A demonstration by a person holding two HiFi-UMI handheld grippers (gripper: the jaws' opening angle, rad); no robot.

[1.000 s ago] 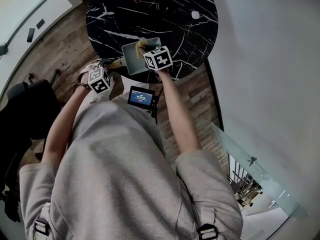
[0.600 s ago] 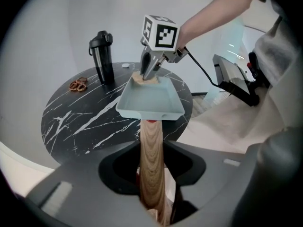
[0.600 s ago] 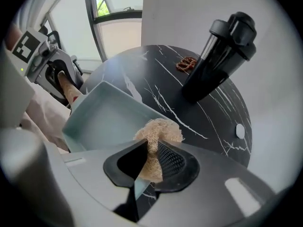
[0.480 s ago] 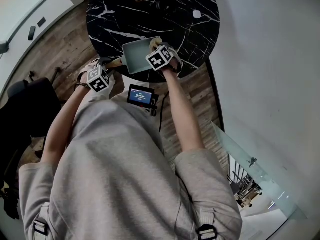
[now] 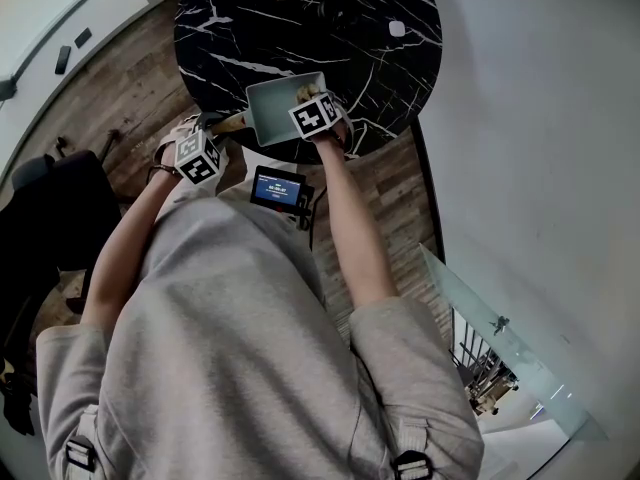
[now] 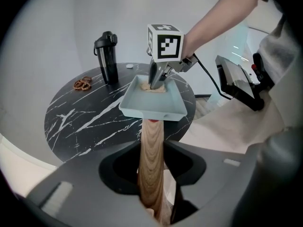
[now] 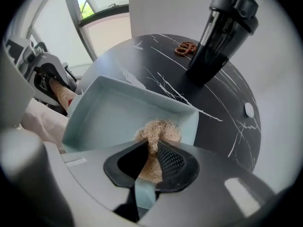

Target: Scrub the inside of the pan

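While bracing with the left gripper (image 6: pixel 152 190), jaws set wide yet pressed on the wooden handle (image 6: pixel 150 150), stops the pan (image 6: pixel 150 111) from sliding or turning under the rubbing. Sits at the near edge of the round marble table (image 6: pixel 80 122), handle sticking out past the rim toward the body; impossible to tell whether resting flat or lifted a little. Pinches a tan fibre scrubber (image 7: pixel 158 129) in the right gripper (image 7: pixel 150 162), jaws narrow and closing on the wad, probably to bear down without losing it. Works low inside the pan, against a side wall close to a far corner, seemingly to reach the seam between floor and wall.

Leaves most of the pale floor bare and open for strokes back toward the handle side. Allows little sideways travel because of the raised walls; likely to jam the jaw tips in the corner if pushed further. Stands well apart from the black bottle (image 7: pixel 220 32), the brown knotted thing (image 7: pixel 185 48) and the small white disc (image 7: pixel 249 109), so little risk of knocking these. Needs care at the table edge: easy to tip off with a hard shove toward the body.
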